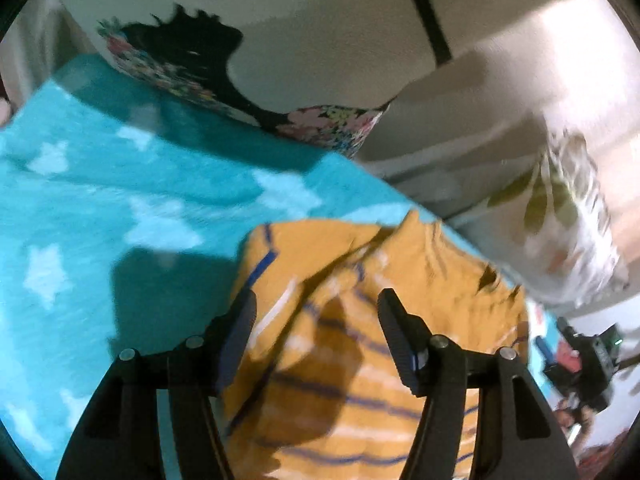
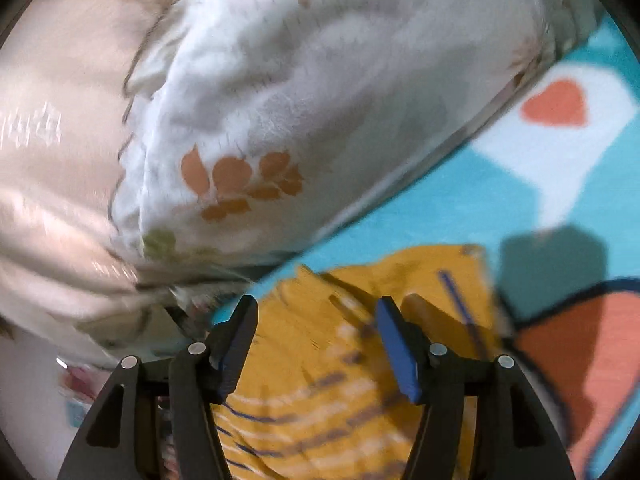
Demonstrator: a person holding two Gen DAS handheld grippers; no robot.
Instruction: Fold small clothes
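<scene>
A small mustard-yellow garment with blue and white stripes lies crumpled on a turquoise blanket. My left gripper is open just above it, its fingers wide apart over the striped cloth, holding nothing. In the right wrist view the same garment lies below my right gripper, which is also open and empty, its fingers spread over the cloth. The right gripper's body shows at the right edge of the left wrist view.
A white pillow with orange and green leaf prints lies close behind the garment. A cream pillow with a dark floral border lies farther back. The blanket has white stars and an orange and white picture. Both views are motion-blurred.
</scene>
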